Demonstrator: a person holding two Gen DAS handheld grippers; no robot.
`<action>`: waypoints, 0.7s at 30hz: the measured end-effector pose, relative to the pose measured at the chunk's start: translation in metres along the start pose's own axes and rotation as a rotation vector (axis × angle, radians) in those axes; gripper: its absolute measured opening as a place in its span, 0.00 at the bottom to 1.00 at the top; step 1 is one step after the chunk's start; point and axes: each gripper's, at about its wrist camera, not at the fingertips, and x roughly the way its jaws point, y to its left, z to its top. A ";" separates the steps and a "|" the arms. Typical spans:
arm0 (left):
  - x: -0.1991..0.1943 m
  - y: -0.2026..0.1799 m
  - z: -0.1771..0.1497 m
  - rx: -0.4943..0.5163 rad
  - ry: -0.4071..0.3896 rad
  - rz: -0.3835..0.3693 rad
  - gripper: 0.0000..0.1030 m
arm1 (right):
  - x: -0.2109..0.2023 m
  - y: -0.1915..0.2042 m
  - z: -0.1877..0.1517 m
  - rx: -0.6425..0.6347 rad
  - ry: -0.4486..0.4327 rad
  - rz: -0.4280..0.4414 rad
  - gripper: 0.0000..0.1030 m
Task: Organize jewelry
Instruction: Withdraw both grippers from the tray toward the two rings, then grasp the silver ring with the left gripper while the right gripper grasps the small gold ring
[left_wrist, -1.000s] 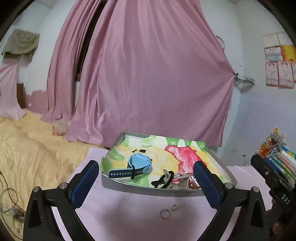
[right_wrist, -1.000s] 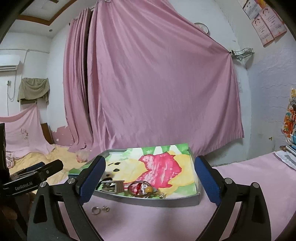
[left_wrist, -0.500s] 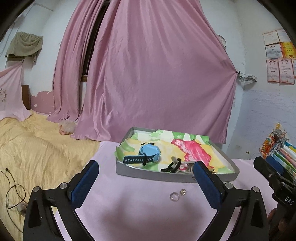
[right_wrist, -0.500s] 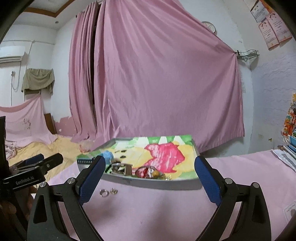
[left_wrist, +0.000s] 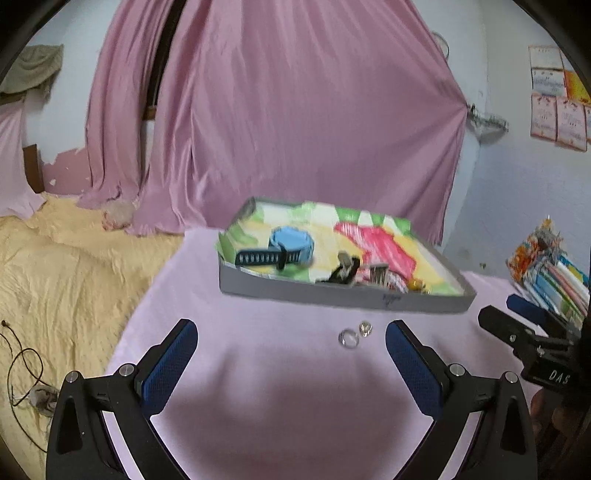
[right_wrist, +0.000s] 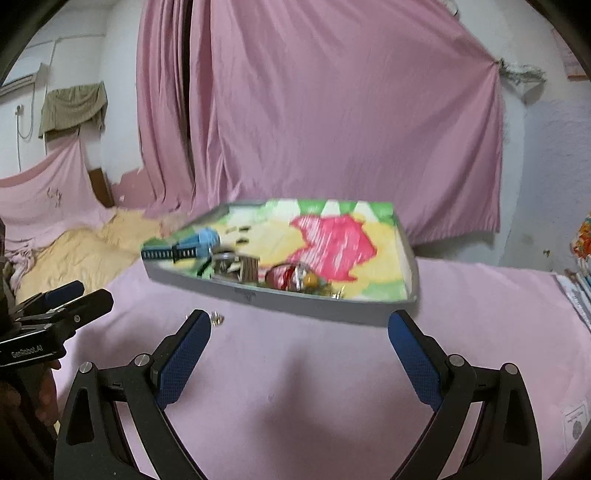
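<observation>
Both grippers, left (left_wrist: 291, 334) and right (right_wrist: 299, 326), are held spread wide and empty; two rings (left_wrist: 354, 334) are left lying before the tray (left_wrist: 332, 291).

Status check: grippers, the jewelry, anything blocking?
Left gripper open, empty; right gripper too. Two rings loose on the pink cloth, outside the tray. Path unobstructed.

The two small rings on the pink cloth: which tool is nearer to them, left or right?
Left. The small rings lie just ahead of the open left tool, by its right finger. The open right tool sits further right; the rings are beside its left fingertip.
</observation>
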 end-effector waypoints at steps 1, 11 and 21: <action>0.003 -0.001 -0.001 0.005 0.018 -0.002 0.99 | 0.005 0.000 0.000 -0.009 0.031 0.001 0.92; 0.041 -0.003 -0.004 0.033 0.211 -0.041 0.68 | 0.044 0.003 -0.009 -0.057 0.254 0.025 0.73; 0.063 -0.015 0.003 0.075 0.303 -0.101 0.41 | 0.071 0.015 -0.005 -0.090 0.337 0.106 0.52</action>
